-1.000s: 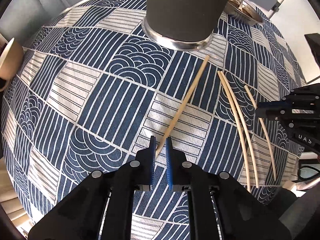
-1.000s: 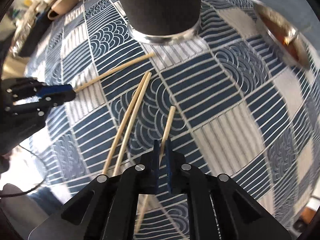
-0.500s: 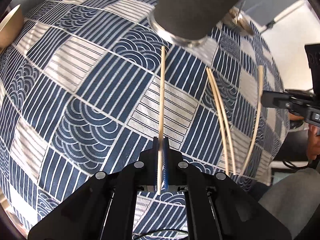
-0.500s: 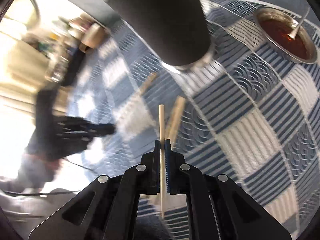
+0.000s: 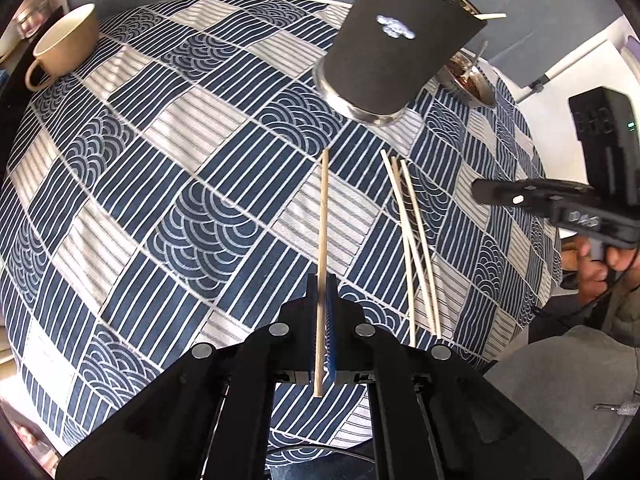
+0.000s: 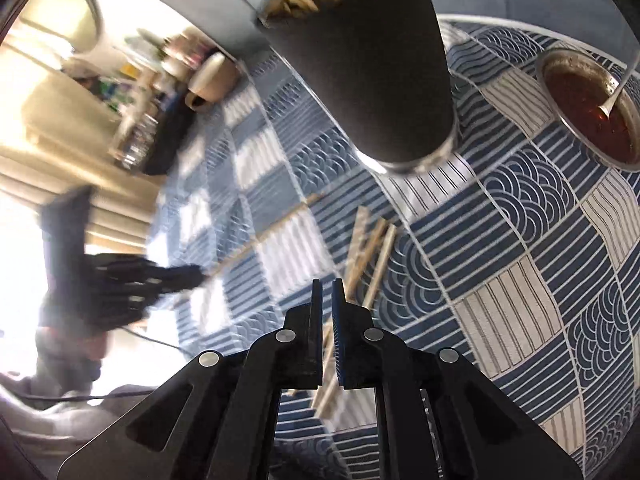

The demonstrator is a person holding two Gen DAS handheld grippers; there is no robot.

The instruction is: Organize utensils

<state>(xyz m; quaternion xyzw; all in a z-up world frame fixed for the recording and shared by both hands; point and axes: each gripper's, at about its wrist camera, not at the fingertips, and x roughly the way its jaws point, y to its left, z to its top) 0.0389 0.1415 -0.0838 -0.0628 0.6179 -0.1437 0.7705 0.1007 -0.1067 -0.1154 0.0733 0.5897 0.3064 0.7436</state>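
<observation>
Left tongs (image 5: 320,300) are clamped on one pale wooden chopstick (image 5: 322,216), lined up towards the tall dark holder cup (image 5: 394,44) at the far side for dropping in, while right tongs (image 6: 327,304) sit slightly apart, empty, near three loose chopsticks (image 5: 412,236) on the worktop.

Matt black holder (image 5: 400,40), wooden chopsticks (image 5: 412,232), woven tablecloth (image 5: 180,184).

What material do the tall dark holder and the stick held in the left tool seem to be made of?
The holder looks matte dark, perhaps coated metal or plastic; its base ring is shiny, likely steel. The stick, gripped in the left tool, is pale tan and unvarnished, probably bamboo or wood; no grain is visible.
</observation>
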